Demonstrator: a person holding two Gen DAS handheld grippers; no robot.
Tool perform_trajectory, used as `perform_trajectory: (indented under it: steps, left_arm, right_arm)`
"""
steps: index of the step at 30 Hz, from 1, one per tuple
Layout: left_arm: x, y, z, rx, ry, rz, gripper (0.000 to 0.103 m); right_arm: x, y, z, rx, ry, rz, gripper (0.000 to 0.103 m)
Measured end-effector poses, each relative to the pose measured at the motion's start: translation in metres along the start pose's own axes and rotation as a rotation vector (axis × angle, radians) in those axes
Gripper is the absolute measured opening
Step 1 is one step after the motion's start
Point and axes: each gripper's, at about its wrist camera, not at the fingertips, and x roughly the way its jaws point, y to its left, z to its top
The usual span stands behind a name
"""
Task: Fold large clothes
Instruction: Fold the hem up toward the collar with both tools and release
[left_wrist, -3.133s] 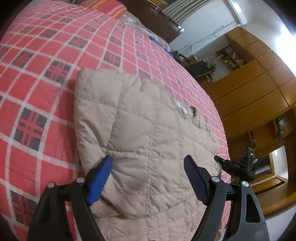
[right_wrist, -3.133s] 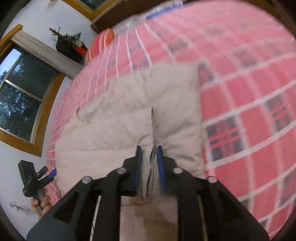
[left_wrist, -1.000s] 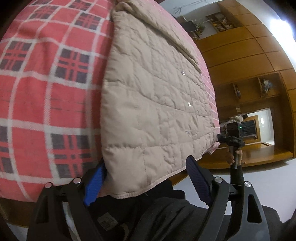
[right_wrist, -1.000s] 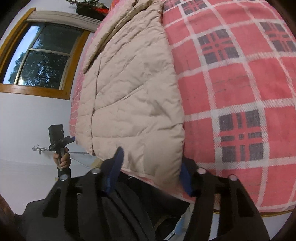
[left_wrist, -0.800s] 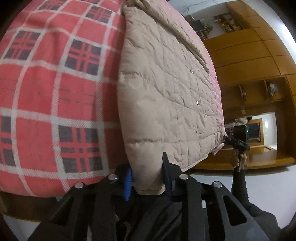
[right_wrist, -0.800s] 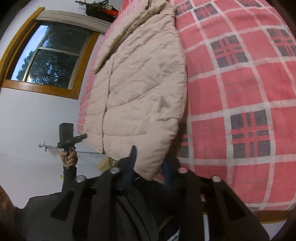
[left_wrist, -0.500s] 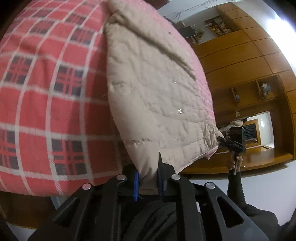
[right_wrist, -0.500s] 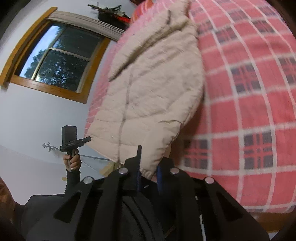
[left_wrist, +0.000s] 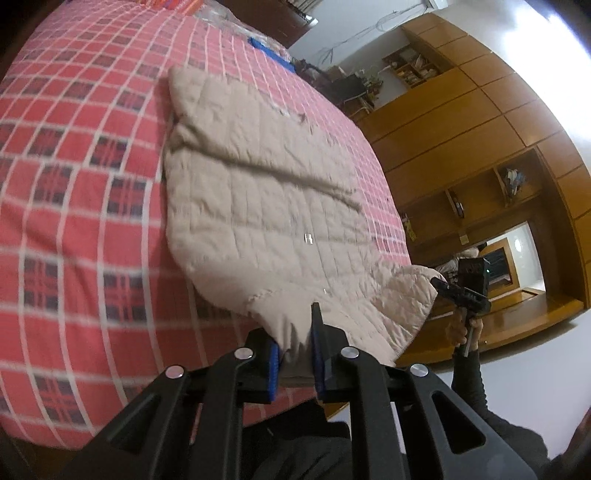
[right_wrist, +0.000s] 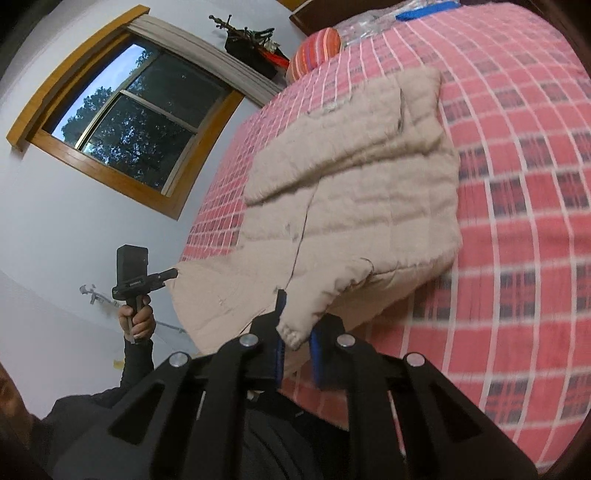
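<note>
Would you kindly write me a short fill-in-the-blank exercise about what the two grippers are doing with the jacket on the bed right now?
1. Both grippers have their jaws ____ on the hem of the beige quilted jacket.
2. The jacket lies on a bed cover with a red ____ pattern.
3. In the right wrist view, the left gripper shows beside a wood-framed ____.
4. The right gripper pinches the corner nearest the ____ edge of the bed.

Missing words: shut; checked; window; near
</note>
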Motion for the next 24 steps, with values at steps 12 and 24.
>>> perform_trajectory:
  steps: [12, 24]
  left_arm:
    - [0.007, 0.016, 0.097, -0.063, -0.023, 0.017, 0.014]
    - [0.058, 0.064, 0.191, -0.177, 0.045, 0.105, 0.014]
  right_arm:
    - [0.015, -0.023, 0.087, 0.046, -0.081, -0.113, 0.009]
    - [0.072, -0.090, 0.175, 0.143, -0.046, -0.216, 0.009]
